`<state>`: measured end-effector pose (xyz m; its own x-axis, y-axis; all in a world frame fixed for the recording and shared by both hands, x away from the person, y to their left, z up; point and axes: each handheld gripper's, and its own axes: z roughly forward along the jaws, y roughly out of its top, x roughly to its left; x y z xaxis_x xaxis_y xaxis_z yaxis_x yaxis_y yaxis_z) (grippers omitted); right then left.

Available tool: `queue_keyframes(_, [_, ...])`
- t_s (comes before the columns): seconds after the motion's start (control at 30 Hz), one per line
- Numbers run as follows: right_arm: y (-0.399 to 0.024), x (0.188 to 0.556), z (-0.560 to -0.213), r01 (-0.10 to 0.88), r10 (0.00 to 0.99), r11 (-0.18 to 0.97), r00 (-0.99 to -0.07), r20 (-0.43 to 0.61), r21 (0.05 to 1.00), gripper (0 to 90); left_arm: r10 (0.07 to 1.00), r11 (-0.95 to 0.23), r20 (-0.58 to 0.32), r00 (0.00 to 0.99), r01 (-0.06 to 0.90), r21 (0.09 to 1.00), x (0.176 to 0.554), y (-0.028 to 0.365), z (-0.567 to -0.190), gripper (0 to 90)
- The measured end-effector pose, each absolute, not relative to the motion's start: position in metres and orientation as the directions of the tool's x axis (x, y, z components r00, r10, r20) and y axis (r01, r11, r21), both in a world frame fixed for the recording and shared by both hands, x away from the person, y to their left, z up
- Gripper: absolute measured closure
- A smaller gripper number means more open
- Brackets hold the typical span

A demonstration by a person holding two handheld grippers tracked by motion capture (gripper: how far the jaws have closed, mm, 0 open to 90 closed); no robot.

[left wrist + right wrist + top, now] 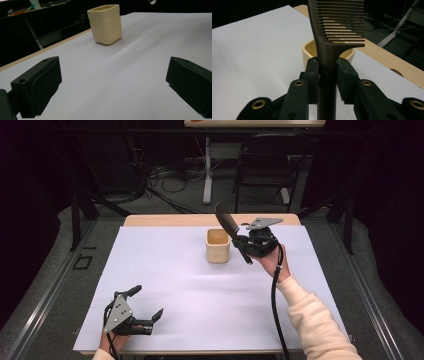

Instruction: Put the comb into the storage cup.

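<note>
Right tool (239,241): jaws pinched on the handle of a dark brown comb (227,224), one pad pressed against each side of the handle, as the right gripper view shows plainly. The comb (329,42) is gripped just below the toothed section; its handle runs on down between the jaws and out past them. In the high view the comb stands tilted, teeth end uppermost and leaning toward the left, handle end pointing down to the right. The tool is held clear of the counter (200,290), just beside the right edge of a cream cup (218,246).

The cup (308,51) is square-sided with rounded corners, open at the top, standing upright on the white sheet that covers the counter, toward the far edge. In the right gripper view the comb teeth sit above and in front of the cup's rim; whether any part of the comb touches the cup cannot be told.

Left tool (145,310): jaws spread wide, nothing between them. It rests low at the near left corner of the counter, well apart from the cup (105,23), which the left gripper view shows standing farther off between the two pads.

The person's right arm, in a light sleeve (315,320), comes in from the lower right.
</note>
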<state>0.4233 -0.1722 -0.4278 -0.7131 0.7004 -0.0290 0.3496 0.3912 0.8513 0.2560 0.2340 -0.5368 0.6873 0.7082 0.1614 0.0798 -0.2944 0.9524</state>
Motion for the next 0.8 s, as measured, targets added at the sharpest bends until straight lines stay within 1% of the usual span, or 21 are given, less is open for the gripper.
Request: queue_keyframes(0.8, [-0.167,0.434,-0.419,0.343,0.706,0.371,-0.708,-0.023,0.863,72.5,0.709,-0.293,0.160,0.687,0.081,0.953,0.256,0.234,-0.537,0.3])
